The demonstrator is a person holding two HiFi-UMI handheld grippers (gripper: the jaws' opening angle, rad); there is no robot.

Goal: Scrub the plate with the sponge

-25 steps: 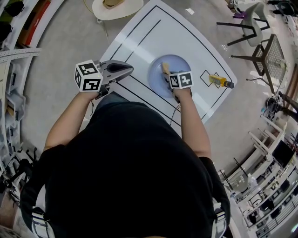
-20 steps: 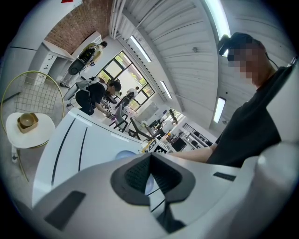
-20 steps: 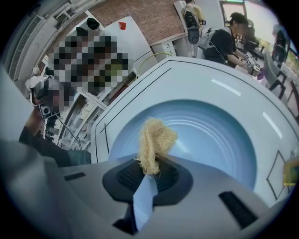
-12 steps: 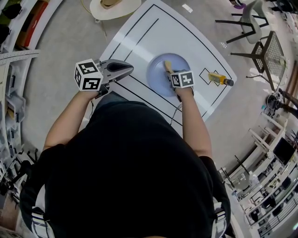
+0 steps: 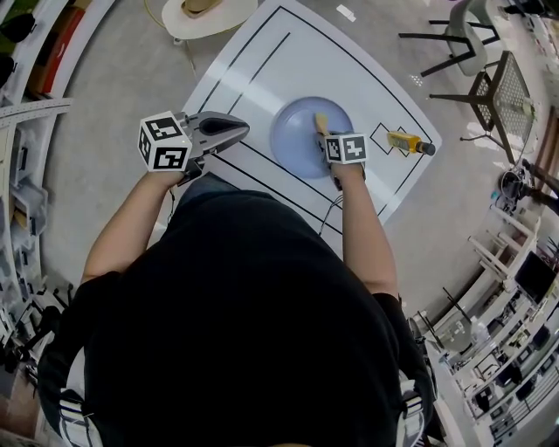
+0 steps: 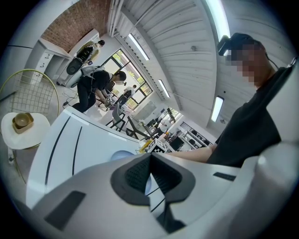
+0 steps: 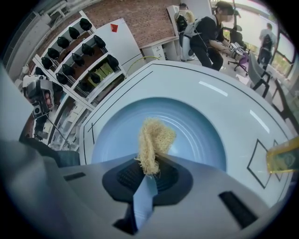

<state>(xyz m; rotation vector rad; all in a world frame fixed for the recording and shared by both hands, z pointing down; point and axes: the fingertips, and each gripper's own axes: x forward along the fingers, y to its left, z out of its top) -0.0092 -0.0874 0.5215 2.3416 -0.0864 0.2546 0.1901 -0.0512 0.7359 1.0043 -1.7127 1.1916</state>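
Observation:
A pale blue plate (image 5: 297, 131) (image 7: 196, 135) lies on the white table (image 5: 288, 61). My right gripper (image 5: 321, 133) (image 7: 148, 173) is shut on a tan fibrous sponge (image 5: 320, 123) (image 7: 153, 140), which rests over the plate's right-hand part in the head view. My left gripper (image 5: 234, 129) (image 6: 149, 175) hovers over the table's near left edge, left of the plate, jaws shut with nothing between them. The plate (image 6: 122, 155) shows as a small blue patch beyond the left jaws.
A yellow bottle (image 5: 403, 143) (image 7: 284, 158) lies in a marked square right of the plate. A round white side table (image 5: 210, 13) holding a bowl stands past the table's far left. Chairs (image 5: 489, 87) stand at the far right; shelves (image 7: 84, 51) line the left.
My right gripper has slid the sponge a little to the right and farther across the plate. The left gripper has stayed where it was.

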